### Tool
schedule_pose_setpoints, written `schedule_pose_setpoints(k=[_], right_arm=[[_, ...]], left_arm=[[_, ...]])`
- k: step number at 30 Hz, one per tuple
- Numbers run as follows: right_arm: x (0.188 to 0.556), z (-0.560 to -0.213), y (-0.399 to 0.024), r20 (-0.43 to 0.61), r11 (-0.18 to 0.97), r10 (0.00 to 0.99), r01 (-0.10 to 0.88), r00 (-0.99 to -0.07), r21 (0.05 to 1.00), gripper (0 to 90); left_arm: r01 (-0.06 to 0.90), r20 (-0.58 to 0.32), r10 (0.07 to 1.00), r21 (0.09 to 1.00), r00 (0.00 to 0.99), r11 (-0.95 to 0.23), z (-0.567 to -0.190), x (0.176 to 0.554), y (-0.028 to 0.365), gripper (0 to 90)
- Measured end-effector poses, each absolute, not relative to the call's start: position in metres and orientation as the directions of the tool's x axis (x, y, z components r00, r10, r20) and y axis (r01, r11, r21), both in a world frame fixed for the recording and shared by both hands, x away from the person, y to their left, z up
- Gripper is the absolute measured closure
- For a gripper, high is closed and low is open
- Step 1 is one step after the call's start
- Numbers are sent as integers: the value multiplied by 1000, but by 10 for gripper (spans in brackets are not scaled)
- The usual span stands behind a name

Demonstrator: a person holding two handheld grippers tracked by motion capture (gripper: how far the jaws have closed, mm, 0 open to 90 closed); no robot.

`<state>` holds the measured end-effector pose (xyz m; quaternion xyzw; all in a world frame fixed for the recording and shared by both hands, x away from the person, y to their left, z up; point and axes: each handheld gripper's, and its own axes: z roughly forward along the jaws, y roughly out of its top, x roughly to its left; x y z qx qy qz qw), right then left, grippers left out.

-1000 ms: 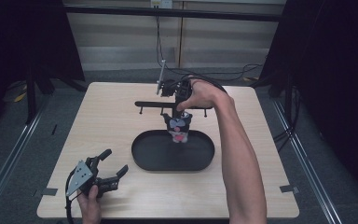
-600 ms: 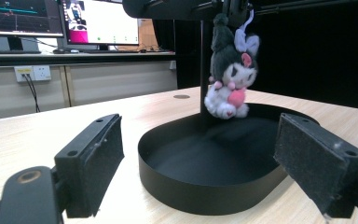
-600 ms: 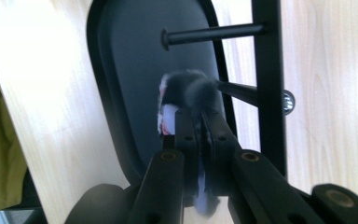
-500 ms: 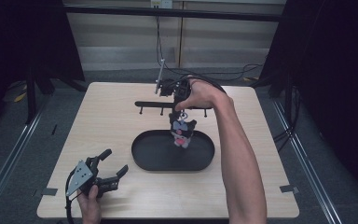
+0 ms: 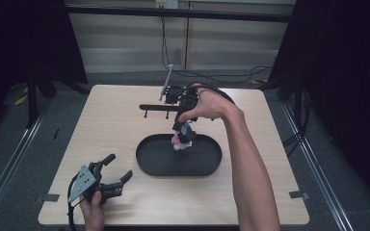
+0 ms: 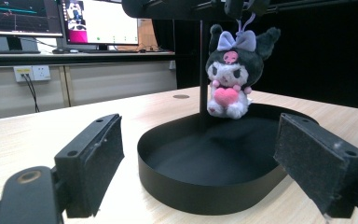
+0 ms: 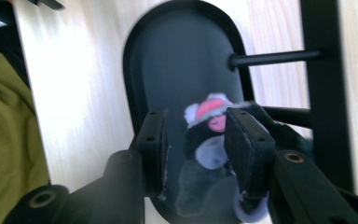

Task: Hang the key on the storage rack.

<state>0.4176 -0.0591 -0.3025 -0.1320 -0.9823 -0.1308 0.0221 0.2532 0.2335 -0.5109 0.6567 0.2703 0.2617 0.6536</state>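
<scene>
My right gripper (image 5: pixel 183 129) has lowered the plush (image 6: pixel 229 79) from the rack (image 5: pixel 160 108) toward the tray (image 5: pixel 149 166); jaws clamp it just above. Left gripper (image 5: pixel 110 174) rests apart, left of the tray.

No text, label, brand or number can be read anywhere. The monitors (image 6: pixel 98 21) in the left gripper view are too blurred to make out.

Plush toy (image 7: pixel 205 154) — blurred, part-hidden
</scene>
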Motion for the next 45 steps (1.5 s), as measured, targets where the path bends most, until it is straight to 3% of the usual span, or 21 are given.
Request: schedule_pose_setpoints(k=[11, 24, 33, 40, 41, 45], right_arm=[[390, -307, -72, 76, 886, 278, 286, -958, 364, 548], [350, -337, -101, 60, 807, 361, 344, -931, 479, 415], [318, -373, -132, 23, 641, 469, 358, -883, 679, 286], [294, -402, -150, 17, 513, 581, 382, -814, 769, 201], [288, -411, -157, 11, 493, 607, 388, -795, 779, 152], [277, -428, -170, 36, 430, 646, 403, -762, 808, 142]], left_arm=[[12, -2, 696, 1000, 718, -9, -511, 253, 234, 153], [14, -4, 693, 1000, 721, -9, -511, 253, 234, 153], [12, -1, 696, 1000, 718, -11, -511, 253, 234, 152], [13, -1, 696, 1000, 718, -11, -511, 253, 234, 153], [12, -1, 696, 1000, 718, -11, -511, 253, 234, 152], [12, 0, 696, 1000, 718, -12, -511, 253, 234, 153]])
